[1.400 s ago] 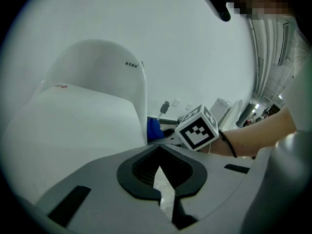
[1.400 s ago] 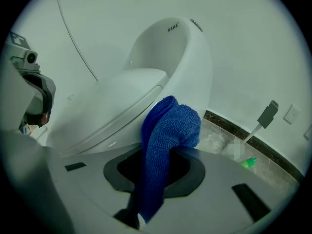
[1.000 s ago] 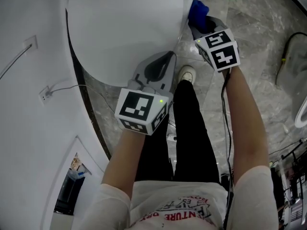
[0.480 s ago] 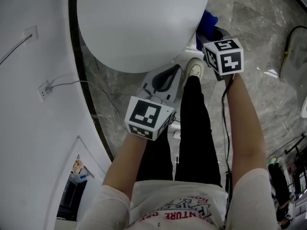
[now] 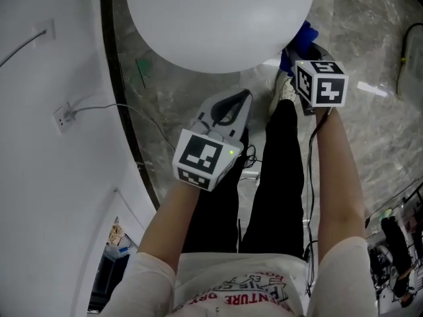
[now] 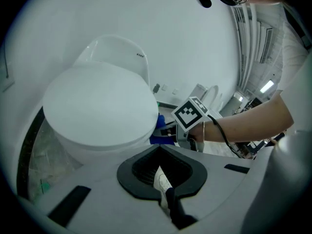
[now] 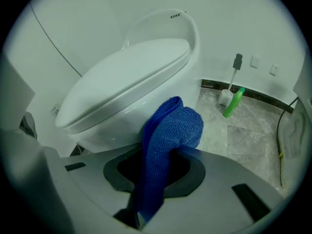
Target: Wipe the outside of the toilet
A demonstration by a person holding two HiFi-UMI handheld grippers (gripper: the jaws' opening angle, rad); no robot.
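- Cloth (image 7: pixel 168 140), blue with a looped pile, reads as soft, light and limp. It likely folds under the least push, so the best hold is low on the fold, with a thick wad left proud of the tips as a pad.
- That is how it sits now: the right gripper (image 7: pixel 165 155) is clamped on it, the wad bulging ahead and a tail hanging toward 6 o'clock.
- The toilet (image 7: pixel 131 77) is glossy white, rounded and smooth, with its lid down. I judge it hard, slick and fixed, so it should take firm pressure without shifting.
- In the right gripper view the bowl's side lies at 11 o'clock of the wad, very near; whether they touch I cannot tell. In the head view the cloth shows at 4 o'clock of the lid.
- The left gripper (image 6: pixel 161 150) has its jaws together on nothing, off the bowl's front. Only a white shoe (image 6: pixel 162 182) shows through the gap.
- A green bottle (image 7: pixel 234 102) and a brush (image 7: pixel 225 97) stand at 2 o'clock on the marble floor (image 7: pixel 243 135), well apart from the cloth.
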